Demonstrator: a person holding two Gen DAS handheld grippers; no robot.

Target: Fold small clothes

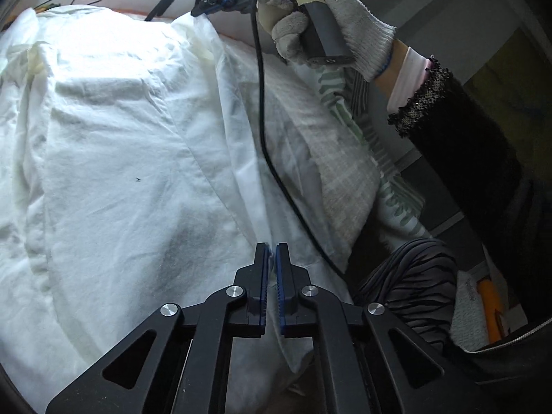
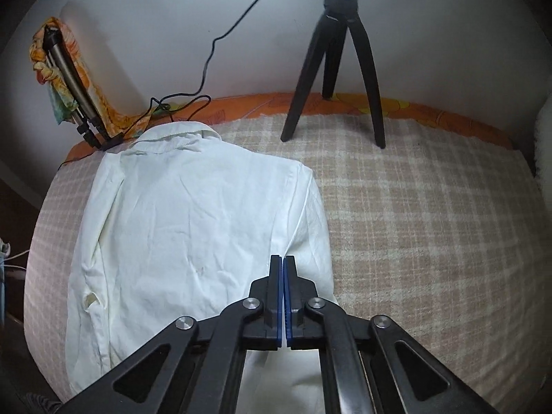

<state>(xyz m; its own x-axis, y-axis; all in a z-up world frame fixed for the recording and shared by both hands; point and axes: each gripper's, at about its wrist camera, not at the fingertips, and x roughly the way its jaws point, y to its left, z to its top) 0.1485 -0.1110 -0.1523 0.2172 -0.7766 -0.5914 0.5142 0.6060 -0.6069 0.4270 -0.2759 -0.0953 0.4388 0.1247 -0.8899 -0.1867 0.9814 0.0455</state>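
Plaid blanket (image 2: 431, 214), tripod (image 2: 339, 69) beyond shirt (image 2: 193, 214)

The left gripper (image 1: 272, 252) has its jaws closed on an edge of the white shirt (image 1: 120, 145), which lies spread over a checked blanket (image 1: 338, 186). Beyond the shirt, at its far right corner, a gloved hand (image 1: 321, 17) holds the handle of the right gripper (image 1: 207, 6), whose tips pinch the shirt there. A black cable (image 1: 265, 138) hangs across the shirt.
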